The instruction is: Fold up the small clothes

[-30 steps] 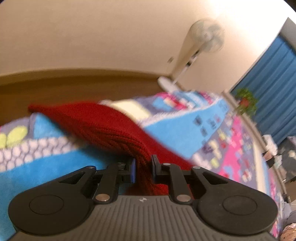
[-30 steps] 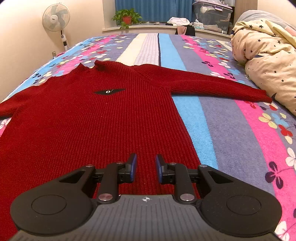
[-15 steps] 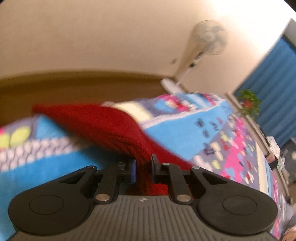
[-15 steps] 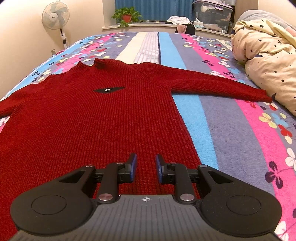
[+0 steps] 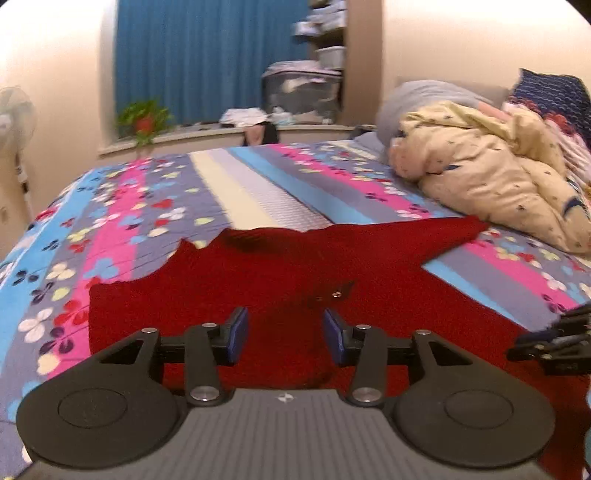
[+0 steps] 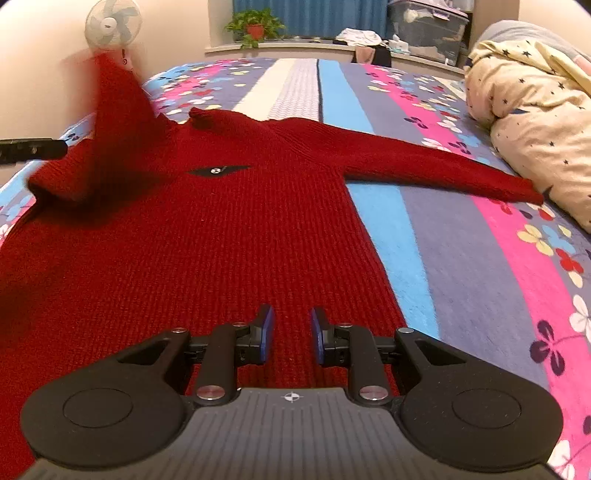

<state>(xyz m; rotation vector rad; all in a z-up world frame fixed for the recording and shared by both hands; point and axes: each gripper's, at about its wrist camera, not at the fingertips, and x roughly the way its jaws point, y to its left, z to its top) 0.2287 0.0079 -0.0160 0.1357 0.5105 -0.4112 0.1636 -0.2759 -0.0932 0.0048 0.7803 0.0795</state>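
A dark red knit sweater [image 6: 221, 240] lies flat, front up, on the striped floral bedspread [image 6: 480, 258], with a small black patch [image 6: 218, 170] on its chest. Its left sleeve [image 6: 114, 110] is up in the air, blurred, above the shoulder. The right sleeve [image 6: 443, 166] lies stretched out towards the duvet. My left gripper [image 5: 284, 332] hovers over the sweater [image 5: 369, 266] with its jaws opening. A darker fold of red knit shows between the pads, which do not press on it. My right gripper [image 6: 291, 339] hangs over the hem, a narrow gap between its pads and nothing in it.
A cream star-print duvet [image 6: 535, 110] is heaped at the right side of the bed. A standing fan [image 6: 110, 26] is by the left wall. At the far end, a window ledge holds a potted plant [image 6: 255, 26], clothes and a storage box [image 5: 301, 92].
The left gripper swung from facing the wall and fan to looking across the bed, and its jaws, which pinched the red sleeve, have parted. The left sleeve has risen off the bed. The right gripper kept still.
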